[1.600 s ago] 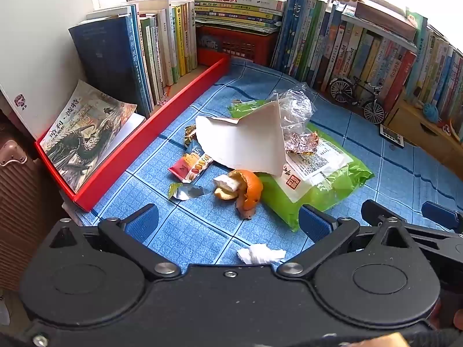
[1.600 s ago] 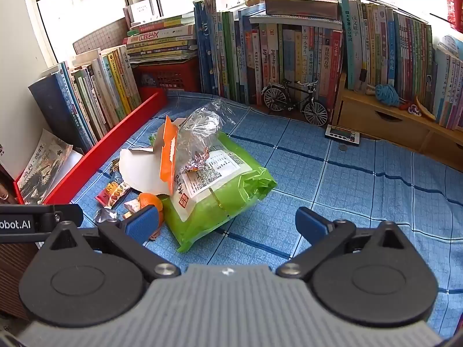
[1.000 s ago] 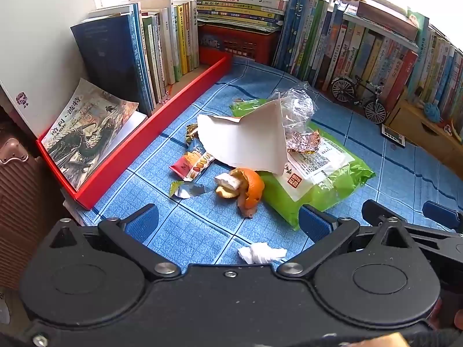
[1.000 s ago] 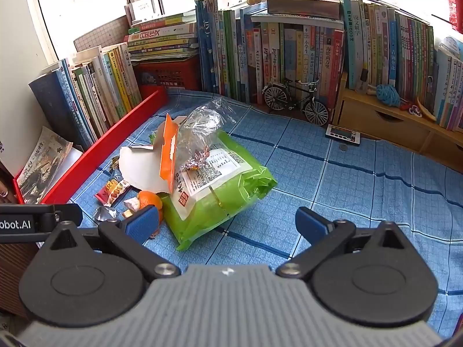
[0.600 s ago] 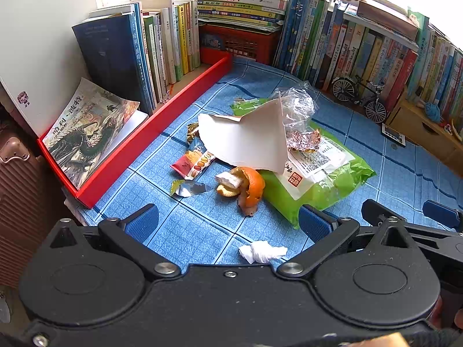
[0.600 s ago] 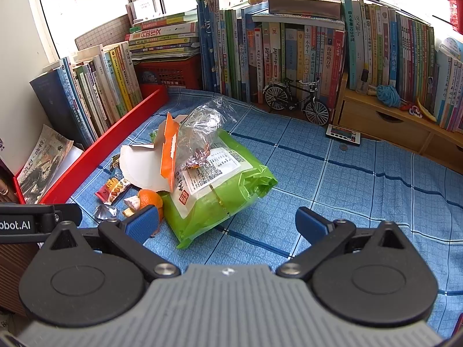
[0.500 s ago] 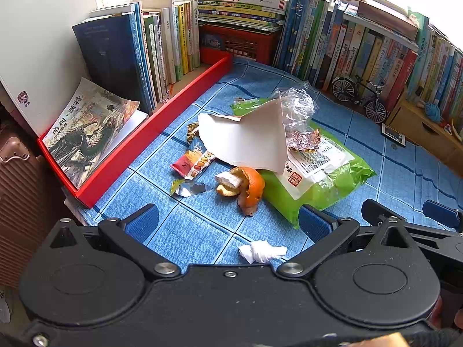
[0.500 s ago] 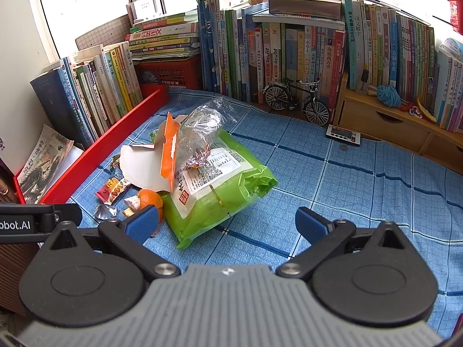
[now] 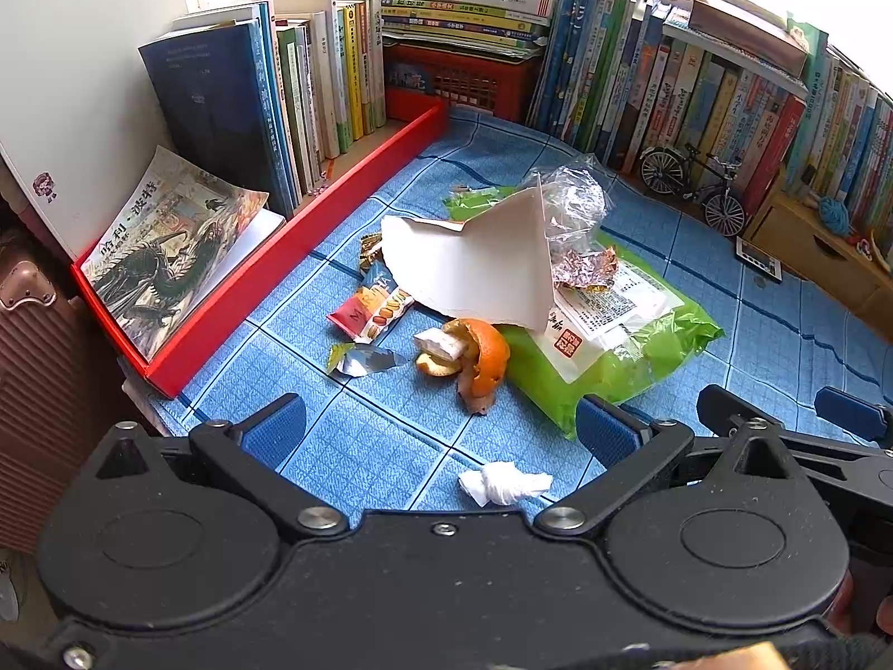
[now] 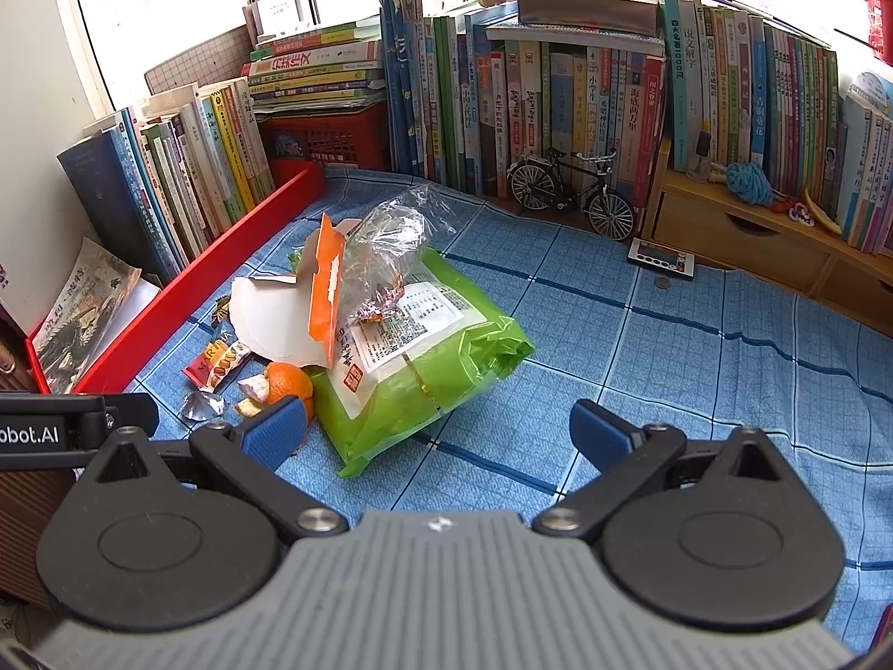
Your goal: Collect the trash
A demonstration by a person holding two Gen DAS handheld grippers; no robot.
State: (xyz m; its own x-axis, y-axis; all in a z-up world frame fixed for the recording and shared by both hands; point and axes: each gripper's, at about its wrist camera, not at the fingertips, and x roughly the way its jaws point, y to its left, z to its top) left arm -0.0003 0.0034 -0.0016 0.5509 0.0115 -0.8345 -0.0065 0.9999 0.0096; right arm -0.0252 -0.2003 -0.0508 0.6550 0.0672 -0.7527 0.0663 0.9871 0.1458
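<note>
Blue checked table ringed by books, left gripper fingers spread above crumpled tissue, orange peel just ahead, right gripper spread too (empty), green bag ahead.

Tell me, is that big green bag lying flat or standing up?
Lying flat. The green bag rests on its broad side on the blue cloth, label upward, with the clear plastic wrapper on top.
</note>
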